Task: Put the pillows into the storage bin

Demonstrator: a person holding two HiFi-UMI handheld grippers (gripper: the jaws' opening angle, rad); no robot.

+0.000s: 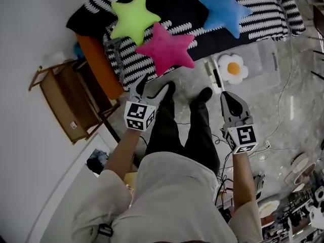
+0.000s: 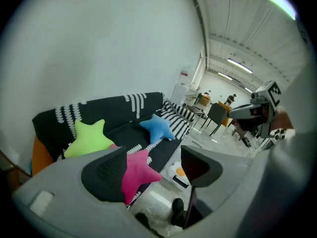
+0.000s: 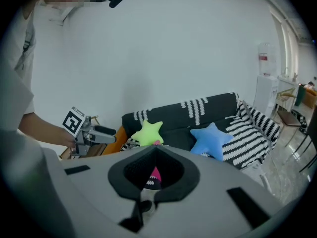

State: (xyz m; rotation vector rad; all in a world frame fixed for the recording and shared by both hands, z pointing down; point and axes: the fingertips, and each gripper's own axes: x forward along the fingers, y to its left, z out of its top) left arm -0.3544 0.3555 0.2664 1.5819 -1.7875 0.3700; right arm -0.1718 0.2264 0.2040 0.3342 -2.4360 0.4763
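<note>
Our left tongs (image 1: 153, 88) stand open and empty; our right tongs (image 3: 154, 148) are closed on nothing. The green pillow (image 1: 132, 18), pink pillow (image 1: 165, 48) and blue pillow (image 1: 223, 10) lie on the far sofa (image 1: 177, 1). A flower pillow (image 1: 233, 69) rests at the clear storage bin (image 1: 268, 57), right.

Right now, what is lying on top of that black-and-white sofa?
Three star pillows lie there: the green pillow, the pink pillow and the blue pillow. They cover the patches of sofa beneath them, so anything under them stays unseen.
</note>
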